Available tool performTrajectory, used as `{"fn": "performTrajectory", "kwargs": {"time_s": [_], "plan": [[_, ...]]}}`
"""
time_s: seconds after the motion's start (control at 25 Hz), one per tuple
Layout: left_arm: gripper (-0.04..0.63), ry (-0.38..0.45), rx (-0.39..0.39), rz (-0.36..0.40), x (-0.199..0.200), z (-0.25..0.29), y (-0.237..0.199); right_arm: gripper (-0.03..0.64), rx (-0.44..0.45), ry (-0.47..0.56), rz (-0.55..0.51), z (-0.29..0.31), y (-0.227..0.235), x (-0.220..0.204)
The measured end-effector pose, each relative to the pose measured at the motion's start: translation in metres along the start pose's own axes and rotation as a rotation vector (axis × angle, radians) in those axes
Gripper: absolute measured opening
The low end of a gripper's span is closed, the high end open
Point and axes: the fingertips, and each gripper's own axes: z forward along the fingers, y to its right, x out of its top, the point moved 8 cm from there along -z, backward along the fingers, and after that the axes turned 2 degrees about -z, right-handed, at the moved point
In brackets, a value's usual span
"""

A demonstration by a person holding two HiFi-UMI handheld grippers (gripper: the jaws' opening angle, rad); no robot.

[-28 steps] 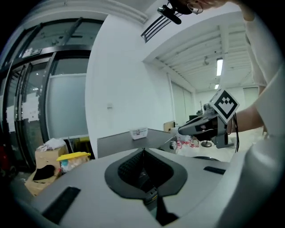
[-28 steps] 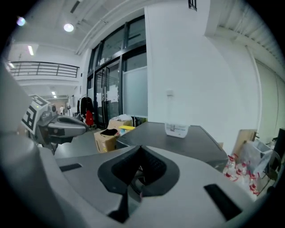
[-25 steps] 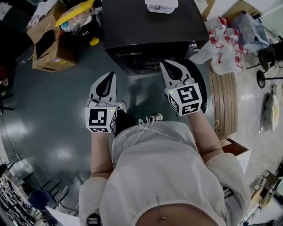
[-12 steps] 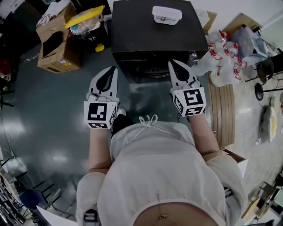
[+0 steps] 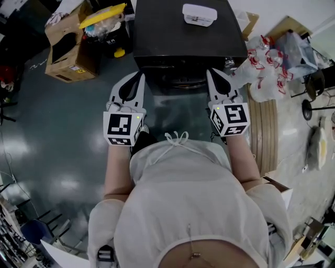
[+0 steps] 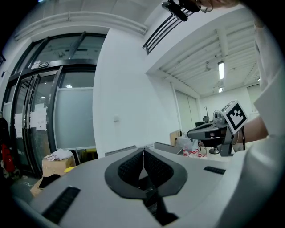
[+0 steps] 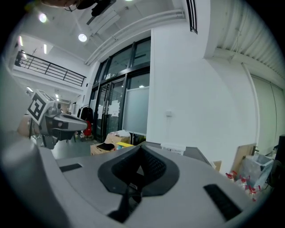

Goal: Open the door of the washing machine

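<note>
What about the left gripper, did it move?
Yes. The left gripper has crept up the head view: its tip now reaches the washing machine's front corner, having been below it.

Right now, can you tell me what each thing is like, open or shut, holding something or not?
left gripper: jaws shut, holding nothing.
right gripper: jaws shut, holding nothing.
washing machine door: looks shut, but it is hard to be sure from above.
white tub on top of the machine: lid on.
cardboard box: flaps open.
</note>
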Motion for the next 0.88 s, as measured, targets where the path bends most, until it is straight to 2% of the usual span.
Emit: {"fn": "performTrajectory", "kwargs": {"time_s": [0.24,0.52,0.88], "plan": [[0.021,-0.014,0.026,-0.022,-0.006,0.000,-0.003,0.002,-0.014,-0.004,-0.004,-0.006,-0.003,-0.002],[0.021,-0.030,0.032,-0.038,-0.013,0.004,-0.006,0.002,-0.055,-0.030,0.040,-0.008,-0.001,-0.010],[0.021,-0.028,0.056,-0.051,-0.014,0.008,-0.017,0.002,-0.067,-0.016,0.055,-0.008,-0.003,-0.007]]}}
